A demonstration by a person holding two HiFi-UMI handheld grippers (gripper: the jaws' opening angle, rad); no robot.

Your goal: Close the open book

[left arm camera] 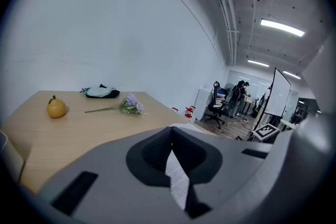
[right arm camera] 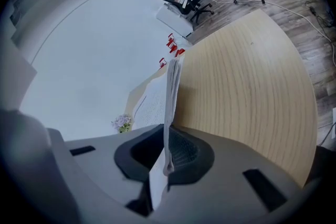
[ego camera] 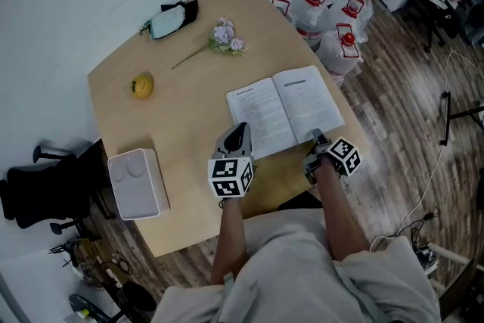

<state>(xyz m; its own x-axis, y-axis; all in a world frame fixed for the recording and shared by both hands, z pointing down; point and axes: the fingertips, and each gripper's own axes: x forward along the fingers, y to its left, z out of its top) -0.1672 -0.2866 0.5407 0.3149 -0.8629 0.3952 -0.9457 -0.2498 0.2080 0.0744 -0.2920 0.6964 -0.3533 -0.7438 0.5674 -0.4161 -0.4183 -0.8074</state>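
The open book (ego camera: pixel 283 106) lies flat on the wooden table (ego camera: pixel 181 125), its white pages facing up near the front right edge. My left gripper (ego camera: pixel 240 134) sits at the book's near left corner, and in the left gripper view its jaws (left arm camera: pixel 176 165) are shut on a printed page (left arm camera: pixel 178 183). My right gripper (ego camera: pixel 318 138) is at the near right corner. The right gripper view shows that gripper (right arm camera: pixel 167 155) shut on a thin stack of the book's pages (right arm camera: pixel 172 86), which stands on edge between the jaws.
A yellow fruit (ego camera: pixel 141 85), a sprig of pale flowers (ego camera: pixel 225 36) and a dark-edged pouch (ego camera: pixel 170 17) lie toward the table's back. A white box (ego camera: pixel 138 182) sits at the front left. Water jugs (ego camera: pixel 336 26) stand on the floor at right, a black chair (ego camera: pixel 41 189) at left.
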